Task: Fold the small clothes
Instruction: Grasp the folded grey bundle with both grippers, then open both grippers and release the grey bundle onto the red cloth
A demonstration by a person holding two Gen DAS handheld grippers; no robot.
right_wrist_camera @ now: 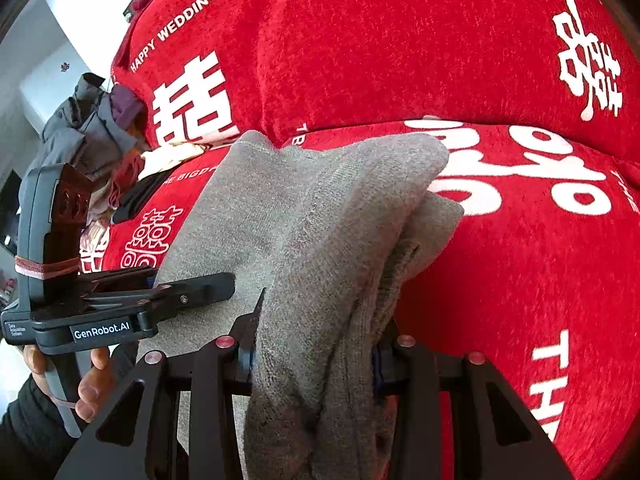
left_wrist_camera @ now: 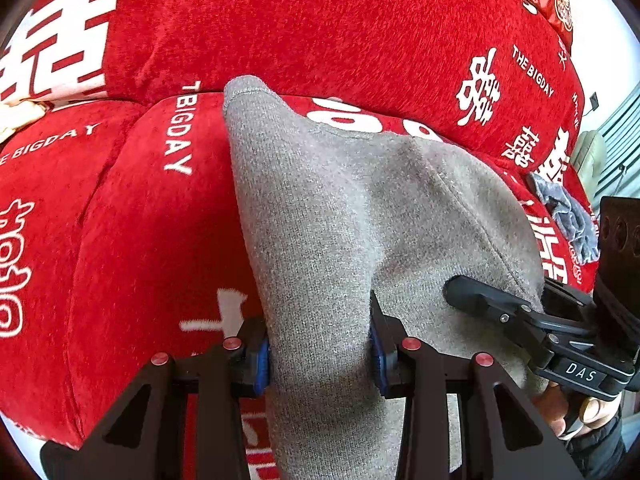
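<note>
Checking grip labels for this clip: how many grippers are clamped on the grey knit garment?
2. The left gripper pinches one bunched edge of the grey knit garment; the right gripper pinches another beside it, over the red printed sofa cover.

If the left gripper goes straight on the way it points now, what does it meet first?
Most likely the grey knit garment itself: the left gripper is shut on it, and the cloth stretches ahead between the fingers. Beyond it lies the red sofa cover; the seat looks next, though depth is unclear.
</note>
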